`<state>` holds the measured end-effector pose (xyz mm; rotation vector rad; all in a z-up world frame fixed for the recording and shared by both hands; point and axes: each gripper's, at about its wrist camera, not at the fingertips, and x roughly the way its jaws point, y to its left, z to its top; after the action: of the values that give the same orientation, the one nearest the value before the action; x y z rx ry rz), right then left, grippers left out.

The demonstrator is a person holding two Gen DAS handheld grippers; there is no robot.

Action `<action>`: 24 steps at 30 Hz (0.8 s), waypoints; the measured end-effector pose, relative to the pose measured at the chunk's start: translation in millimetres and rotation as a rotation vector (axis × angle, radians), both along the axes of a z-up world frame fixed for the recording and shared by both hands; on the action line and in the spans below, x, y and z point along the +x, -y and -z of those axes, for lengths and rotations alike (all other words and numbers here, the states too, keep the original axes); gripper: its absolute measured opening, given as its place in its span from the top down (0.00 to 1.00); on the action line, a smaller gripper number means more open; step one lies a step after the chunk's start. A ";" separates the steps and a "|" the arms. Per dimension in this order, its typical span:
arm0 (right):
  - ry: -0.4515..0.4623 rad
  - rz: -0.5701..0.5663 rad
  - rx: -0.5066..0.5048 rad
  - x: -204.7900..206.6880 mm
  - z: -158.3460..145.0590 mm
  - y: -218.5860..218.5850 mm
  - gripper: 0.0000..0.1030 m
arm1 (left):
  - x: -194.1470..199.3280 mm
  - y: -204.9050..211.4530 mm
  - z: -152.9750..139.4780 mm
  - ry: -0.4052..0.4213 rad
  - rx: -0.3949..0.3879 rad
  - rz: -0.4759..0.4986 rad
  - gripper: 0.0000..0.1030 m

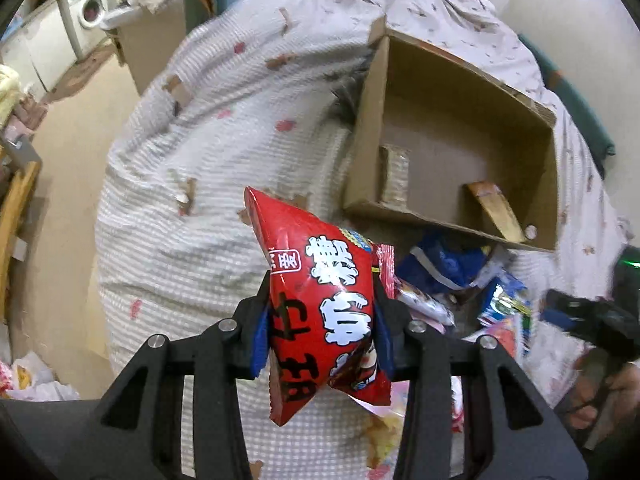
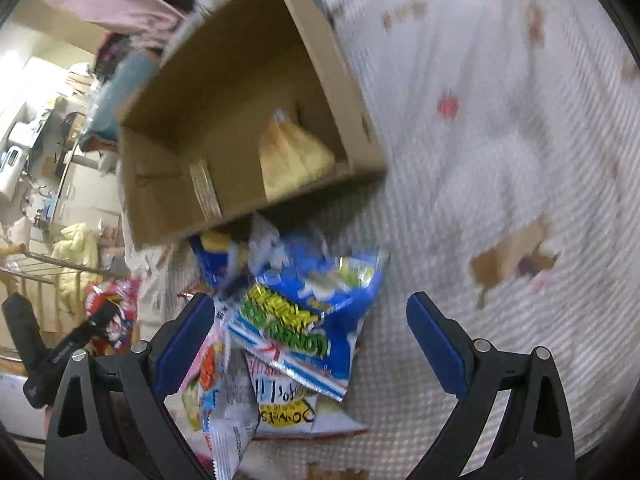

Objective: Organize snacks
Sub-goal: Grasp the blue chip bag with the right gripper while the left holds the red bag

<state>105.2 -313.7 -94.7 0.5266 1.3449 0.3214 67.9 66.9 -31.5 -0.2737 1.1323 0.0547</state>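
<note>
My left gripper (image 1: pixel 322 300) is shut on a puffy red snack bag (image 1: pixel 304 248) with white lettering, held up above the bed. In the right wrist view that red bag (image 2: pixel 112 308) shows at the far left. An open cardboard box (image 1: pixel 472 80) lies up and to the right, with a yellow snack bag (image 1: pixel 500 212) inside. My right gripper (image 2: pixel 310 300) stands open over a pile of snack packets. A blue bag (image 2: pixel 344 280) lies under the gap between its fingers, untouched. The box (image 2: pixel 224 80) and its yellow bag (image 2: pixel 292 160) lie just beyond the pile. The right gripper (image 1: pixel 576 320) is blurred at the right edge.
A white checked bed cover (image 1: pixel 192 216) with small patterns carries everything. More packets (image 1: pixel 440 276) lie heaped below the box's near wall. A hand (image 1: pixel 616 392) holds the right gripper. Beige floor and a washing machine (image 1: pixel 90 8) lie far left; a wooden rail (image 2: pixel 40 264) stands beside the bed.
</note>
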 end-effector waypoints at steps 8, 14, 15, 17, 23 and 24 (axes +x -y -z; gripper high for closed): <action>-0.099 0.000 -0.018 10.1 40.2 -17.2 0.04 | 3.2 6.3 19.2 -0.055 -0.059 -0.001 0.63; -0.095 -0.023 -0.051 16.3 45.5 -27.0 0.13 | 5.0 10.6 21.4 -0.059 -0.044 0.009 0.63; -0.098 -0.028 -0.040 15.9 46.6 -27.5 0.20 | 5.4 10.9 21.3 -0.059 -0.045 0.009 0.63; -0.100 -0.041 -0.019 16.0 46.8 -33.6 0.30 | 5.8 11.1 21.7 -0.058 -0.043 0.011 0.63; -0.051 -0.049 -0.033 4.0 34.4 -39.5 0.50 | 4.4 9.4 24.6 -0.067 -0.035 0.000 0.63; -0.043 -0.041 -0.029 0.7 31.0 -36.9 0.51 | 4.6 9.3 25.3 -0.070 -0.036 -0.001 0.63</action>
<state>105.8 -276.8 -125.7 0.4846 1.4012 0.3256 72.5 57.5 -56.9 -0.3068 1.2033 0.0450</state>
